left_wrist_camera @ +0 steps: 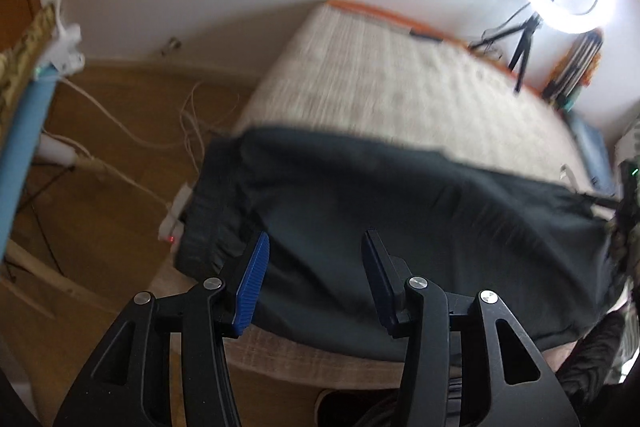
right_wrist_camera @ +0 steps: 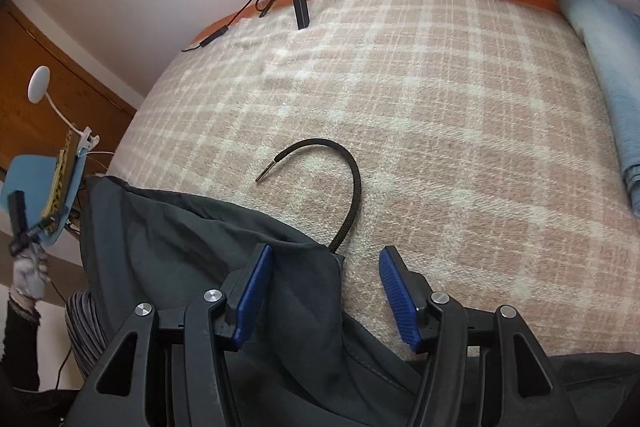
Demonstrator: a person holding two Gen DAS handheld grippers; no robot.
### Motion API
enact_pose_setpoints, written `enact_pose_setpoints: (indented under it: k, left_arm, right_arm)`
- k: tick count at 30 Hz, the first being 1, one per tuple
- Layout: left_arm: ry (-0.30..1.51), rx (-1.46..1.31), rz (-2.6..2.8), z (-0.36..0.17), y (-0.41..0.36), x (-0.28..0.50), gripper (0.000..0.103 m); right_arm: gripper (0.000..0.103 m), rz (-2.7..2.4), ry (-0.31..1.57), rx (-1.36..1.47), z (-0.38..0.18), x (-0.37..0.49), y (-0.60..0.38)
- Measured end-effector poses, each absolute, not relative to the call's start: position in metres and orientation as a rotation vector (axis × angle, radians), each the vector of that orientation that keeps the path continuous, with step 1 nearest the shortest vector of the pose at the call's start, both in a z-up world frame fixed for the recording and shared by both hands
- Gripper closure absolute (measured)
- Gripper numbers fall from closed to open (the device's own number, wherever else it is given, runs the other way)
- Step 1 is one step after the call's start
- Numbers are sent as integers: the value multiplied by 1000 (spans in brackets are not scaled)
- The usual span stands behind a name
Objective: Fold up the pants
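1. Across the bed, dark pants lay along the near edge of a plaid blanket, apparently spread flat for folding.
2. Left gripper hovered over the cloth, jaws partly open and empty.
3. Right gripper hung above the waistband corner, jaws apart, nothing pinched; the drawcord curled loose just ahead.
4. Both looked poised to take hold for a fold.
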State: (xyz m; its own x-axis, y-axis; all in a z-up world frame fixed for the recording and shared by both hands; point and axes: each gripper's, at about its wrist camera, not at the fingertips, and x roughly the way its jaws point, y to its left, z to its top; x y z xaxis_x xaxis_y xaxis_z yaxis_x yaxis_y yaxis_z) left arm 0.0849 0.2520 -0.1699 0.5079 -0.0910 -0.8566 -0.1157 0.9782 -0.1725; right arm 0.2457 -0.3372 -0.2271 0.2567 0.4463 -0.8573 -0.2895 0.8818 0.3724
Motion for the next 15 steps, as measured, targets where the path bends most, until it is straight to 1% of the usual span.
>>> enact_pose_setpoints:
  k: [6,9,10,11,12,15]
  left_arm:
    - [1077,-256,30,-202,255,90,56]
    - [1082,-224,29,-209,250,90,56]
    - [1079,-215,30,-209,249,90,56]
    - [1075,-210,28,-209,248,89,56]
    - [1074,-208,27,-208,248,89,56]
    - [1068,-205,15,-210,249,89,56]
  right_arm:
    - [45,536,1248,163,-227,243,-331]
    - [73,540,1247,135,-224,237,-326]
    - [80,540,1237,119,-222,236,-324]
    - [85,540,1224,98,-218,236,-321]
    - [94,542,1207,66,-212,236,-316]
    - [100,537,1124,-78,-186,241,-301]
